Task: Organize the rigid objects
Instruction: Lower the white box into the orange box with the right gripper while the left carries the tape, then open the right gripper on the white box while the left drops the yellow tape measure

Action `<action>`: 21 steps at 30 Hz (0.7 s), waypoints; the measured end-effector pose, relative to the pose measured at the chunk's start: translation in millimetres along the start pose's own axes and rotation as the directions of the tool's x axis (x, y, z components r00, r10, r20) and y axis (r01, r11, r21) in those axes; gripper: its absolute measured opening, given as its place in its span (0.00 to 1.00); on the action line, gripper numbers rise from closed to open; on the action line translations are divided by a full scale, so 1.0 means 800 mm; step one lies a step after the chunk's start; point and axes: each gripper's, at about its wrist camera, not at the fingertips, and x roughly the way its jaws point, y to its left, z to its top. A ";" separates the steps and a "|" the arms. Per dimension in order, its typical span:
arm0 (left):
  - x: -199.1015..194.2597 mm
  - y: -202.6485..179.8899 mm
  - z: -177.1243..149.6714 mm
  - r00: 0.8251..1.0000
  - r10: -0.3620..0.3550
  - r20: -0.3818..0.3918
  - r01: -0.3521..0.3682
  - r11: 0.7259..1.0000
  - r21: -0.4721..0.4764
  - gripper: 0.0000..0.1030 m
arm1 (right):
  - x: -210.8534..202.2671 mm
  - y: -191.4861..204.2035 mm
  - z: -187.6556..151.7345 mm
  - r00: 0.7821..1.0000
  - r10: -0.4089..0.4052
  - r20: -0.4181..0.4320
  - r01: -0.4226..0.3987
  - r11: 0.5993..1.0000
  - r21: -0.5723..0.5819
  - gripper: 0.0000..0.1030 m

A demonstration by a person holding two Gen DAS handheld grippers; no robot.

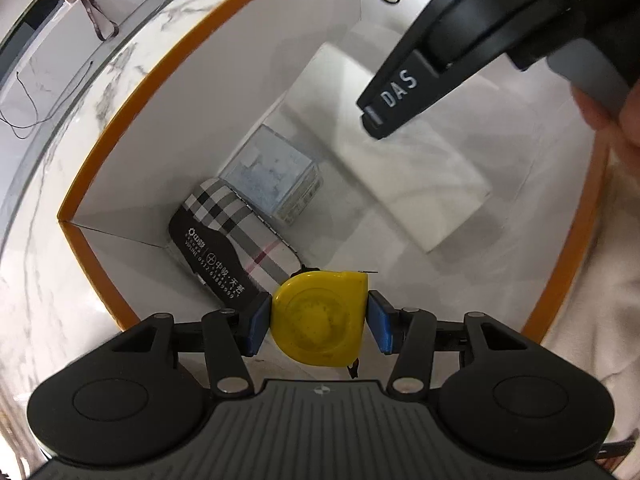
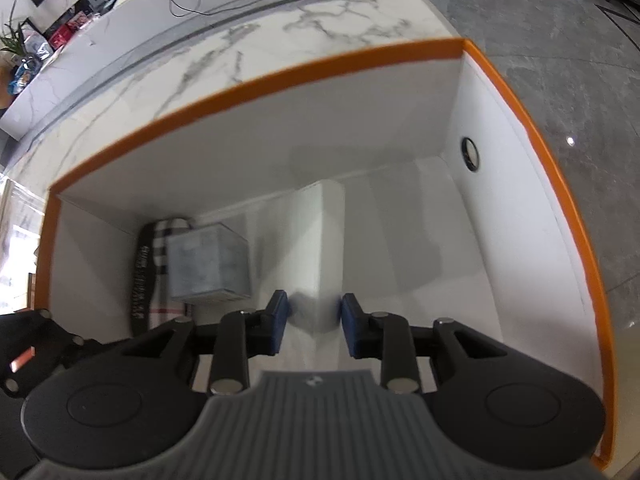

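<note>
White marble countertop [image 2: 280,36] carries an orange-rimmed white box [image 2: 532,120]. Left gripper [image 1: 318,314] clamps a yellow tape measure [image 1: 318,320] above it; right gripper [image 2: 313,322] jaws stand narrowly parted around a white rectangular block [image 2: 320,248], pads not pressing

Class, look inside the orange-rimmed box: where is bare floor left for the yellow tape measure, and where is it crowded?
Bare floor lies right of the white block, towards the wall with the round hole. Crowded: the left corner, where the plaid case and clear cube sit together.

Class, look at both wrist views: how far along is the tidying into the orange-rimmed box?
Done: plaid case, grey cube and white block lie in the box. In hand: left tool grips the yellow tape measure above it. Left: setting it down. Right tool holds nothing.
</note>
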 end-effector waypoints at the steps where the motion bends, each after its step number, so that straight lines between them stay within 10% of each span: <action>1: 0.003 -0.002 0.001 1.000 0.018 -0.013 -0.018 1.000 0.006 0.57 | 0.002 -0.002 -0.001 1.000 -0.001 -0.005 0.001 1.000 0.002 0.33; 21: -0.007 0.005 -0.003 0.999 -0.004 0.053 0.007 0.999 -0.051 0.67 | 0.016 0.001 0.003 0.998 -0.050 -0.033 0.049 0.999 -0.020 0.45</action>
